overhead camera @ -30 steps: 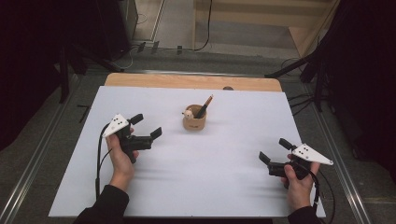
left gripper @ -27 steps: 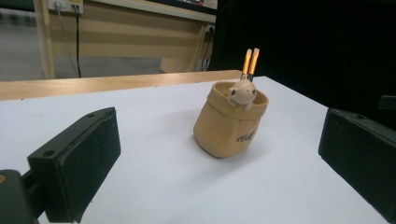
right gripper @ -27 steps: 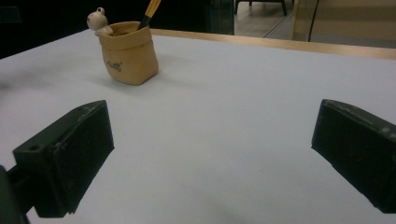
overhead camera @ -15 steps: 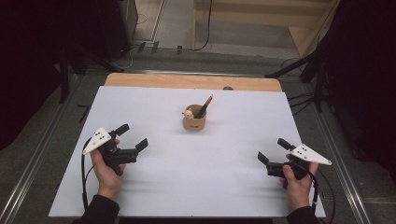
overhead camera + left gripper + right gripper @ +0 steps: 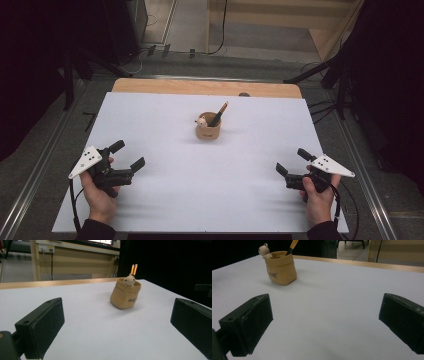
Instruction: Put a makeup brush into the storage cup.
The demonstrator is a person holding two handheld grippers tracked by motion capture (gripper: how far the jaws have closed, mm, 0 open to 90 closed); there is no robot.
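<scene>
The white bench (image 5: pixel 200 200) carries both tools low over its near part, the left tool (image 5: pixel 126 155) and the right tool (image 5: pixel 292 161) well apart, each with its jaws spread wide and nothing between them. Ahead of both tools and between their lines of aim stands the tan holder (image 5: pixel 208 131), well apart from either. A small pale figure (image 5: pixel 201 120) sits on its rim, and an orange pencil (image 5: pixel 219 113) leans out of it.

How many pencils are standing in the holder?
2. Both pencils stand side by side in the holder, behind the small figure on its rim. In the high view they overlap and look like one.
</scene>
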